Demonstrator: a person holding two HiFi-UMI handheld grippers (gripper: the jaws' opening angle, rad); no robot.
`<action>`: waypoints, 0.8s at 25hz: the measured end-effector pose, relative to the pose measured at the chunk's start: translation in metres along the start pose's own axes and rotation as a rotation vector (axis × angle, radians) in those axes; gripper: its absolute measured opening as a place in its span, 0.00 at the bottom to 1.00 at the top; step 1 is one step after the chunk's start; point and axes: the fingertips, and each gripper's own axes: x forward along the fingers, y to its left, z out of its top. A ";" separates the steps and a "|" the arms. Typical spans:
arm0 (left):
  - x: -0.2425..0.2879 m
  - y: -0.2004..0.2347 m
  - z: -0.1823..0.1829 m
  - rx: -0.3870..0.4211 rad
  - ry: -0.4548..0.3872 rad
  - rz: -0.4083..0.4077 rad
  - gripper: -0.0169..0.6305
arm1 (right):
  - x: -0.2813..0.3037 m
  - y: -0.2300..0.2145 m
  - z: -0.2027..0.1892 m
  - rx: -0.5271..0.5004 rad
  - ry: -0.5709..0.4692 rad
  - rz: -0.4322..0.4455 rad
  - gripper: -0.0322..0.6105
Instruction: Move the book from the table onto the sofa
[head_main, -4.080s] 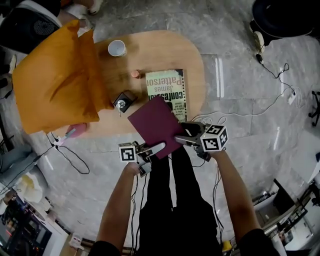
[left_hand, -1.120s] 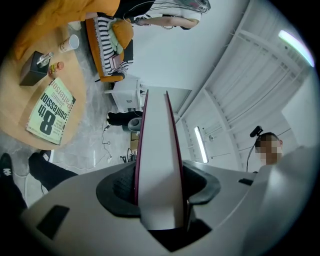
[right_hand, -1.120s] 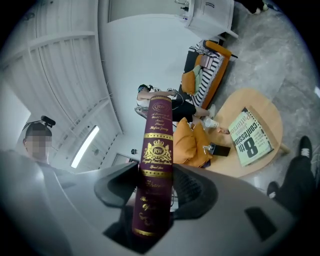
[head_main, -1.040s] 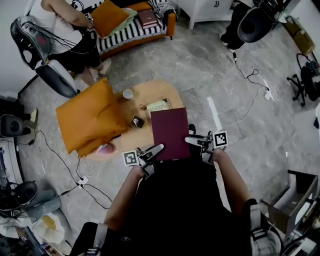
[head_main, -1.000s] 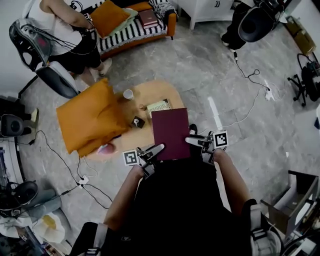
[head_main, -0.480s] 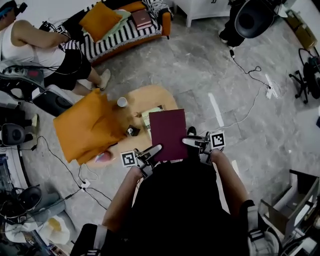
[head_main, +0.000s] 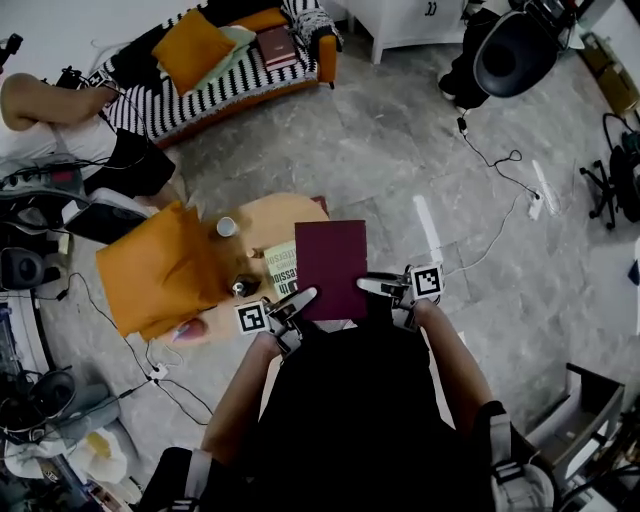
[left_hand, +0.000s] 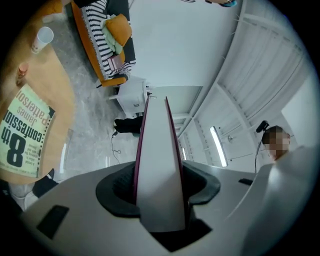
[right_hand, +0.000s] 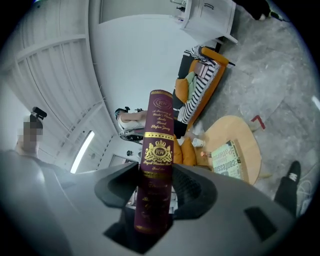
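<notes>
1. Lift done! The book (head_main: 332, 270) is off the tabletop (head_main: 288, 212) and held flat in the air at mid-frame in the head view, overlapping the tabletop's right edge.
2. The left gripper (head_main: 298, 299) has its fingers pinching the page edge, and the right gripper (head_main: 374, 286) has its fingers pinching the gold-lettered spine. One clamps each side.
3. What's left, by my read, is the whole carry. The sofa (head_main: 235, 80) is at the upper left, well apart from the book, with grey floor between.
4. Then comes the set-down. The sofa already carries cushions and a second book (head_main: 275, 45).
5. Containers: there's one cup (head_main: 227, 227), upright on the tabletop left of centre. The left gripper view shows only white in its mouth, so it looks empty.
6. A paperback (head_main: 281, 270) lies on the tabletop, just left of the held book.
</notes>
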 end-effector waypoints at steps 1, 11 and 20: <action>0.010 0.000 0.004 0.009 -0.012 0.005 0.37 | -0.005 -0.002 0.010 -0.003 0.012 -0.005 0.38; 0.079 -0.012 0.033 0.057 -0.062 0.019 0.37 | -0.038 -0.010 0.081 -0.041 0.101 -0.007 0.38; 0.106 -0.018 0.056 0.090 -0.066 0.038 0.37 | -0.048 -0.016 0.116 -0.073 0.132 -0.052 0.38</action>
